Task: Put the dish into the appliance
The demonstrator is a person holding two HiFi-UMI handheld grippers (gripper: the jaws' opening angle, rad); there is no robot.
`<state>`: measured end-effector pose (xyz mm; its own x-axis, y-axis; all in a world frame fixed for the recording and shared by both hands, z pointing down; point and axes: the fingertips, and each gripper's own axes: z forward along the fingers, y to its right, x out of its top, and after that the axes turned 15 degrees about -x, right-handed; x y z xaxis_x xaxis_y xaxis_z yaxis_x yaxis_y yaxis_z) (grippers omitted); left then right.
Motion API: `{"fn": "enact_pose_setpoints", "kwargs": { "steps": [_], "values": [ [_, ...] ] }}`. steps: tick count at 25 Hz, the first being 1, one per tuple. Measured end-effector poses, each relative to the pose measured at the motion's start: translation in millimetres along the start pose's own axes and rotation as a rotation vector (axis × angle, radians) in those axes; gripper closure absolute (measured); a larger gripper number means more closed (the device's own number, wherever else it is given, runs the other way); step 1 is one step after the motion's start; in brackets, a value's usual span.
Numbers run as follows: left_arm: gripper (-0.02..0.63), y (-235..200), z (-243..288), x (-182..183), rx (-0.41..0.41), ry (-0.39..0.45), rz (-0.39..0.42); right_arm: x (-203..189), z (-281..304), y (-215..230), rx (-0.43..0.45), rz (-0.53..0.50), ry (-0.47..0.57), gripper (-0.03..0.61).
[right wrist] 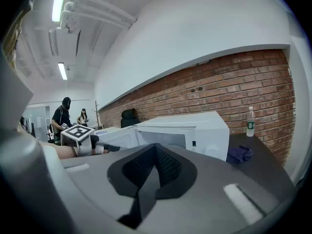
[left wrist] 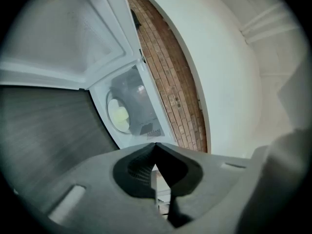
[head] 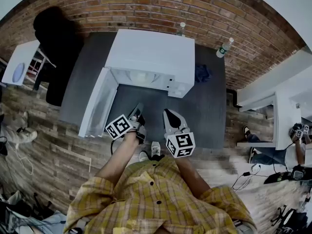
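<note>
**Dish sits inside the open appliance, both grippers empty**

Your left gripper (head: 138,112) has its jaws pressed together with nothing between them. In the left gripper view, the tips of the left gripper (left wrist: 156,143) meet at a point in the lower middle of the frame. Your right gripper (head: 169,114) is the same: in its own view the right gripper (right wrist: 156,146) shows both jaws together and empty. In the head view both hover over the dark table (head: 146,104) at lower centre, just in front of the appliance, close to each other but apart.

The white microwave (head: 151,52) stands in the upper middle of the head view with its door (head: 97,104) swung wide toward the left of the frame. The left gripper view looks into the cavity, and the round dish (left wrist: 118,115) lies inside it at centre left, with something pale yellow on it.

Toward the upper right of the head view a blue cloth (head: 203,73) lies on the table beside the microwave. One bottle (head: 224,47) stands near the brick wall, and a second bottle (head: 181,29) stands behind the microwave.
</note>
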<state>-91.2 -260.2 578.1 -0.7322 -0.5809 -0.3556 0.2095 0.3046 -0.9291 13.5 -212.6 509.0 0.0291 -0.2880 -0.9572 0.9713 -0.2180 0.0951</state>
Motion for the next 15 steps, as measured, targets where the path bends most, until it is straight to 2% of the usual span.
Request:
{"fn": "enact_pose_setpoints", "kwargs": {
  "steps": [3,15],
  "values": [
    [0.615,12.3,-3.5,-6.7,-0.001,-0.047,0.108,0.3,-2.3,-2.8,0.004,0.005,0.002,0.579],
    [0.615,66.7,-13.2,-12.0,-0.019,-0.123,0.505,5.7,-7.6,-9.2,0.025,0.007,0.019,0.580]
  ]
}}
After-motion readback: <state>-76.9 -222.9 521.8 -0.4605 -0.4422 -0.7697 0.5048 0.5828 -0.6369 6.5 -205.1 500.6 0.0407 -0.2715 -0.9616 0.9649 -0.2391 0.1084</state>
